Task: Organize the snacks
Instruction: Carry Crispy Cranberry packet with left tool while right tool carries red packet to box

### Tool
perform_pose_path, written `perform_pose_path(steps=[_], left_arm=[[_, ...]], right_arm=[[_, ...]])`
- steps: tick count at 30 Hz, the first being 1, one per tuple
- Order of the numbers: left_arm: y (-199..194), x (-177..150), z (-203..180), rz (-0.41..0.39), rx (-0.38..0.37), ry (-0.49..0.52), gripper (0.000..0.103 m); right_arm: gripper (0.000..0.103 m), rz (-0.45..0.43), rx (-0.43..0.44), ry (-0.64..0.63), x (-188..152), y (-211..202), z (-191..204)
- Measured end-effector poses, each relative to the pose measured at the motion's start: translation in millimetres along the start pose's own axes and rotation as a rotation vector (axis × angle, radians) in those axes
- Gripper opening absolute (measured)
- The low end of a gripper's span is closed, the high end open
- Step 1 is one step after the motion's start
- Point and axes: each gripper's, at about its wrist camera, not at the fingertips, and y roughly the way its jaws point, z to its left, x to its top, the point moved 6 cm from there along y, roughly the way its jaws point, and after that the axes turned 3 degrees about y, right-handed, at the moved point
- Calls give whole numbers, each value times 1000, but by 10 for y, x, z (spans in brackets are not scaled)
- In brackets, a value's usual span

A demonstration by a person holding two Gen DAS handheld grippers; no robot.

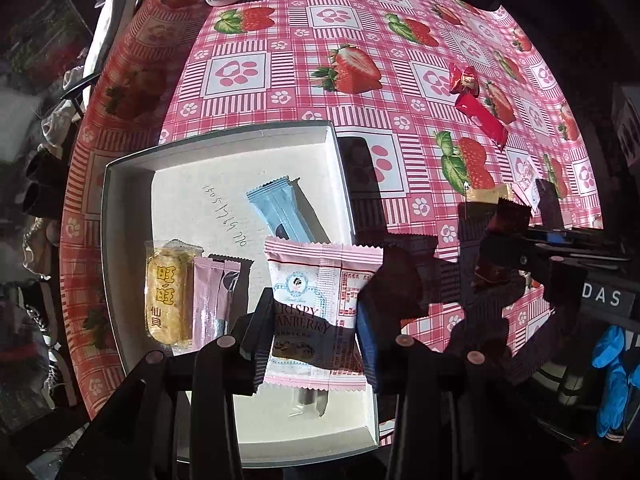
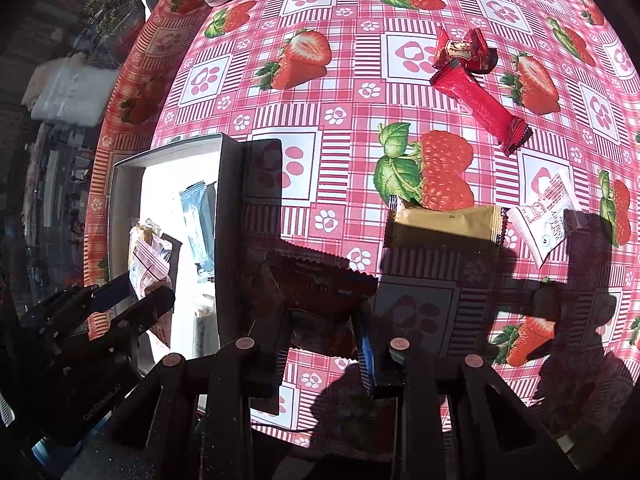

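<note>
Harsh sunlight, hard shadows; edges warped, perhaps blurred.

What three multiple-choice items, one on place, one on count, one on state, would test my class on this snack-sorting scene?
1. Where does the blue packet lie?
A. inside the white box
B. on the tablecloth beside the gold packet
C. under the bottle

2. How many red-wrapped snacks lie together at the far right side of the tablecloth?
A. none
B. two
C. five

3. What is the left gripper doing?
A. hanging open over bare cloth
B. shut on the pink cranberry packet
C. shut on the bottle

Answers:
1 A: the blue packet rests on the box floor, within its walls.
2 B: a red twisted candy and a long red bar lie next to each other.
3 B: the jaws press both sides of the pink packet above the box.
</note>
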Motion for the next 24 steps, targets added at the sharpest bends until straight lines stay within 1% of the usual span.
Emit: perform_pose_path(steps=[7, 14, 18, 22, 23, 24], left_arm=[[-8, -171, 462, 8, 27, -89, 41], [64, -341, 727, 40, 39, -139, 41], [145, -447, 804, 78, 34, -152, 41], [214, -518, 816, 112, 32, -145, 42], [226, -528, 806, 118, 30, -140, 42], [240, -536, 791, 125, 27, -136, 45]], right_arm=[[31, 27, 26, -121, 123, 134, 615], [31, 76, 43, -223, 117, 346, 1128], [31, 108, 43, -263, 71, 470, 1303], [31, 134, 49, -275, 53, 568, 1399], [31, 140, 54, -275, 49, 592, 1421], [31, 143, 57, -275, 47, 608, 1433]])
